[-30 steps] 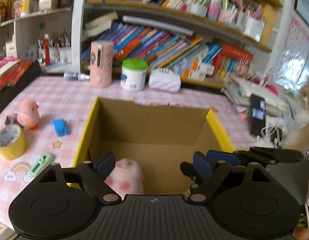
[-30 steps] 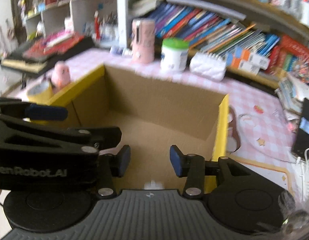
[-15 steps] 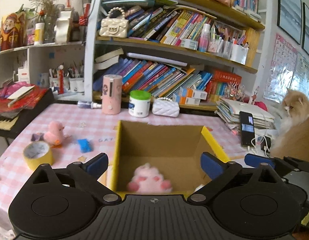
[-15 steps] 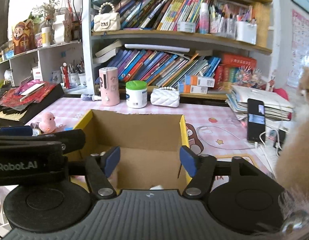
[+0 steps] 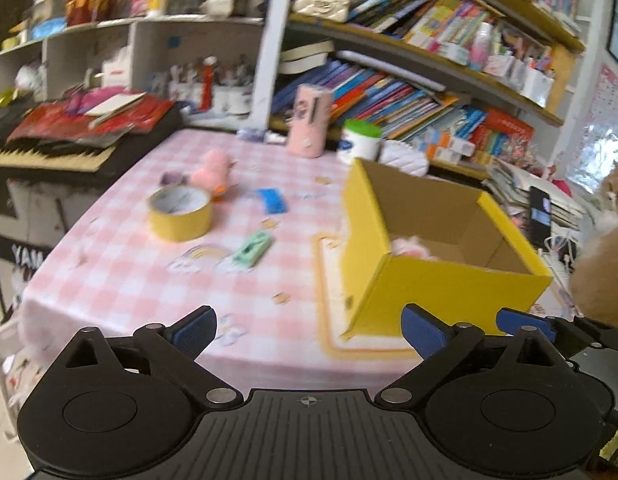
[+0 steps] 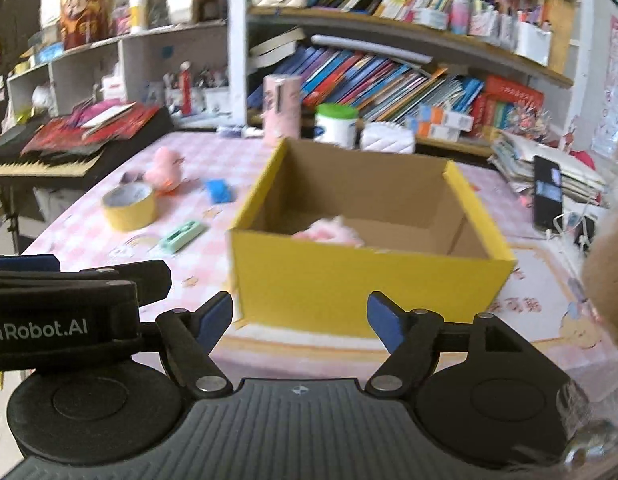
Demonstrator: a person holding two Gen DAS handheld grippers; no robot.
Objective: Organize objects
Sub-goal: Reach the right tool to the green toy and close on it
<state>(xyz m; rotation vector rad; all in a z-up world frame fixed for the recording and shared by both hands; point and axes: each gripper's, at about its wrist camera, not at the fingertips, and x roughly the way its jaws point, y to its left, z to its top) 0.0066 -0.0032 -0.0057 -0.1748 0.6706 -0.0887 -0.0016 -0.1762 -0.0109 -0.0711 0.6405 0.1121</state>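
A yellow cardboard box stands open on the pink checked tablecloth, and a pink plush lies inside it. My left gripper hangs open before the table's near edge, left of the box, with nothing between its fingers. My right gripper is in front of the box's near wall, its jaws opening and empty. Left of the box lie a yellow tape roll, a pink duck toy, a blue block and a green clip-like item.
Behind the box stand a pink cylinder, a white jar with a green lid and a white quilted purse, under crowded bookshelves. A phone rests on papers at right. A cat sits at the right edge; a keyboard at left.
Both grippers have drawn back out of the box to the table's near edge, and both opened wider. The pink plush stays in the box. The left view has swung left.
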